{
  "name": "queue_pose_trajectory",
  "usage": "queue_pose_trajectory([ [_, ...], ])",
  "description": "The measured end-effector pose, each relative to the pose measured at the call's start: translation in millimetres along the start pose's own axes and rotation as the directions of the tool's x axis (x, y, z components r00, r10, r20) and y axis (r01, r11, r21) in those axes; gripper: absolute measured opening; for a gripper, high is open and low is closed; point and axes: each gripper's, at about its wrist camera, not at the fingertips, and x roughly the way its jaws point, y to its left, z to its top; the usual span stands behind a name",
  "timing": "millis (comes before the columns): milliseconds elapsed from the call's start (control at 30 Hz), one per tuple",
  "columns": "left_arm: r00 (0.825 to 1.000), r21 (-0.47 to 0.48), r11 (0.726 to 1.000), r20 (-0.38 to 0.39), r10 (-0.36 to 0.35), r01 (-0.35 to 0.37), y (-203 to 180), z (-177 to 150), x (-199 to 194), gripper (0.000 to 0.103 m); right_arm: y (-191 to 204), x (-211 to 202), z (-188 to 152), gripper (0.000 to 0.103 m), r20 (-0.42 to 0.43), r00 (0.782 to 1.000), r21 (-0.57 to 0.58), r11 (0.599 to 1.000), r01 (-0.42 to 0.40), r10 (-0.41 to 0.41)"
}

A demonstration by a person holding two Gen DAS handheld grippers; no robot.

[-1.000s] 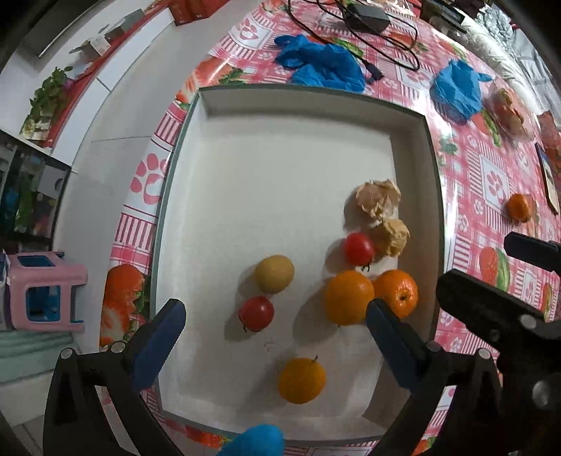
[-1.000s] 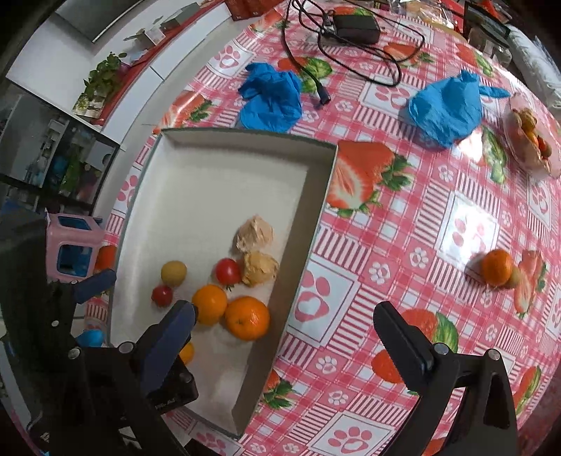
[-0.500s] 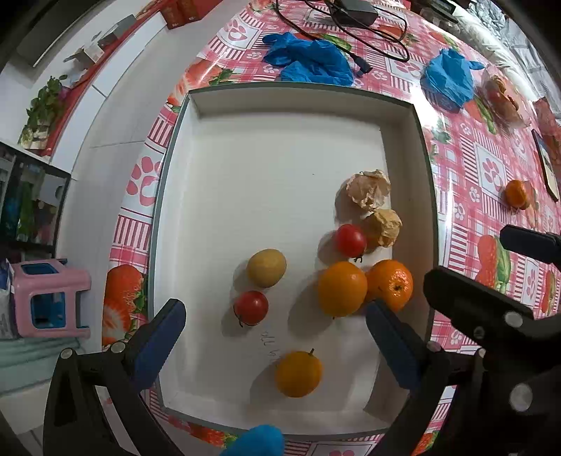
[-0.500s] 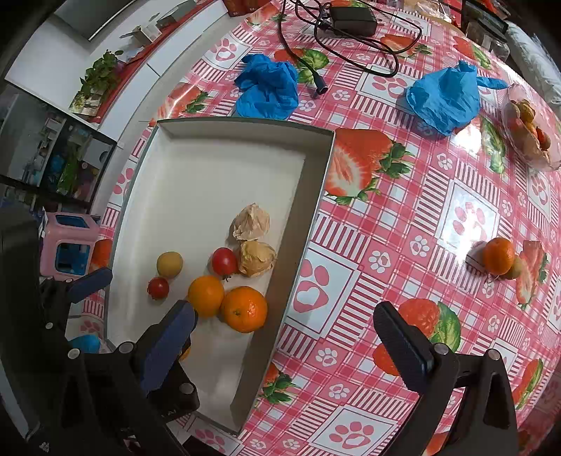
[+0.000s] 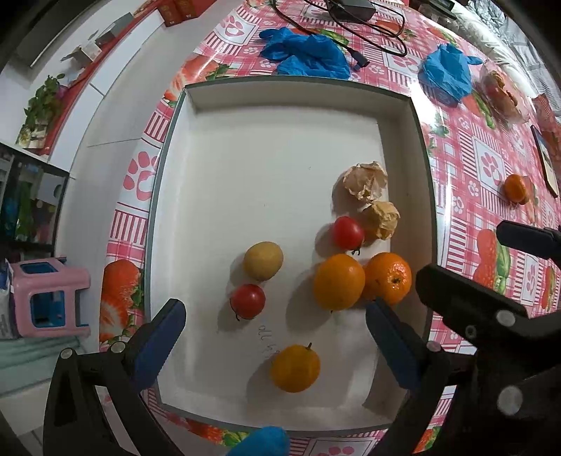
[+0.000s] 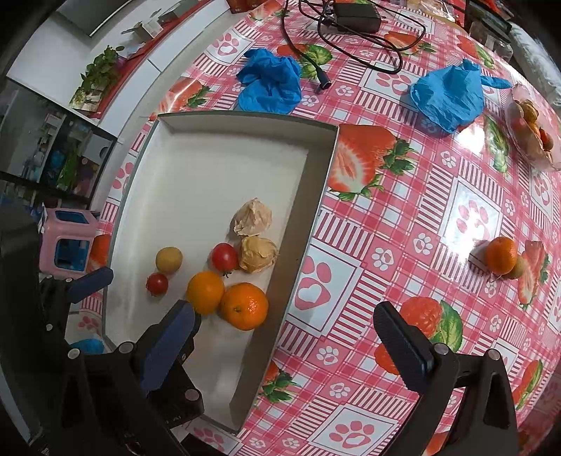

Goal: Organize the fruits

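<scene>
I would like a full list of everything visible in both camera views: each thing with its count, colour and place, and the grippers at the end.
tray: 1, white, on the table
oranges: 3, orange, near end of tray
tomatoes: 2, red, in tray
yellow fruit: 1, yellow-brown, in tray
husked fruits: 2, tan papery, by tray's right wall
loose orange: 1, orange, on tablecloth right of tray
gloves: 2 bunches, blue, beyond tray
cable and adapter: black, far edge
fruit bowl: 1, clear, far right
tablecloth: red-white, strawberry and paw print
stool: 1, pink, on floor
left gripper: open, over tray
right gripper: open, over tray's right wall
</scene>
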Motion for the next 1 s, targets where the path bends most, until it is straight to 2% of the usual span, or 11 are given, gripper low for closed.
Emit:
queue_pose_trajectory([
  [400,1.000,0.006,1.000,-0.008,-0.001,0.001,0,-9,-2,0.103,4,2,2,0.103,-0.005,1.000,-0.010,1.000,0.010,-0.010],
  [700,1.000,0.017,1.000,-0.014,0.018,-0.017,2,-23,-5,0.103,13,7,5,0.103,-0.004,0.992,-0.087,0.989,0.121,-0.122],
  [1000,1.000,0.017,0.999,-0.012,0.028,-0.028,14,-32,-5,0.103,23,10,6,0.103,-0.004,0.989,-0.138,0.979,0.147,-0.149],
])
